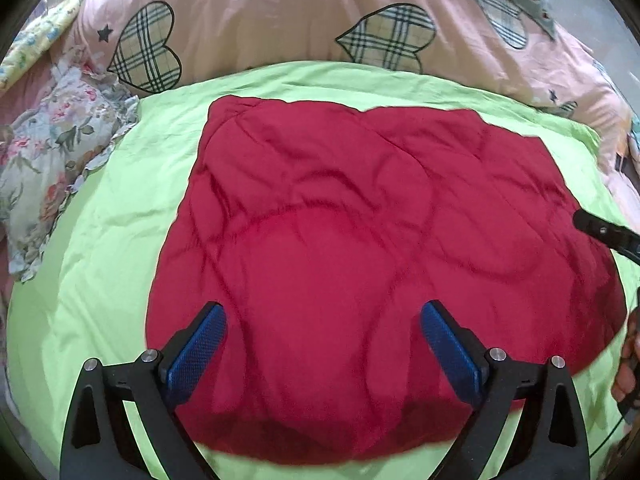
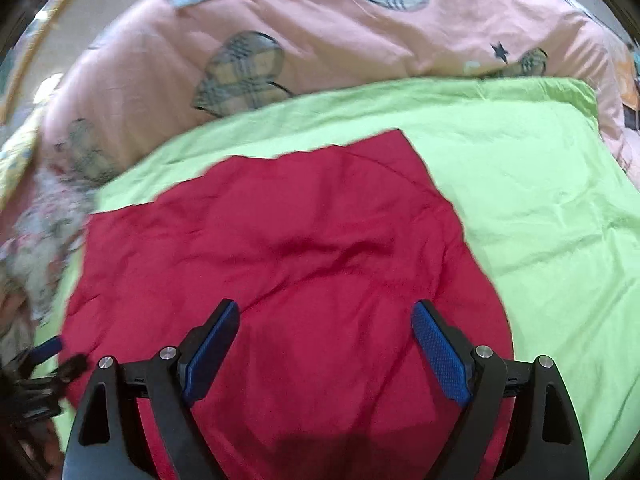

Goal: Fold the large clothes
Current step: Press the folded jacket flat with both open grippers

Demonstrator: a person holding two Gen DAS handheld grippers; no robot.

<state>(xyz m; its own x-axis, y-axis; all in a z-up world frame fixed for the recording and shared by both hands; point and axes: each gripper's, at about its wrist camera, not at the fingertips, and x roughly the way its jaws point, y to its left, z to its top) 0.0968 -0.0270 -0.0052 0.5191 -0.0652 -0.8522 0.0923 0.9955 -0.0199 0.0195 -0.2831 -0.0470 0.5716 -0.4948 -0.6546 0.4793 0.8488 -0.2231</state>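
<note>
A red garment (image 1: 360, 264) lies folded into a rough rectangle on a green sheet (image 1: 104, 240). It also shows in the right wrist view (image 2: 288, 264) on the same green sheet (image 2: 540, 200). My left gripper (image 1: 322, 316) is open and empty, held above the garment's near part. My right gripper (image 2: 325, 312) is open and empty, also above the garment's near part. The right gripper's tip shows at the right edge of the left wrist view (image 1: 600, 232). The left gripper shows blurred at the left edge of the right wrist view (image 2: 44, 360).
A pink quilt with plaid hearts (image 1: 280, 20) is bunched along the far side of the bed; it also shows in the right wrist view (image 2: 320, 40). A floral ruffled pillow (image 1: 52, 160) lies at the left.
</note>
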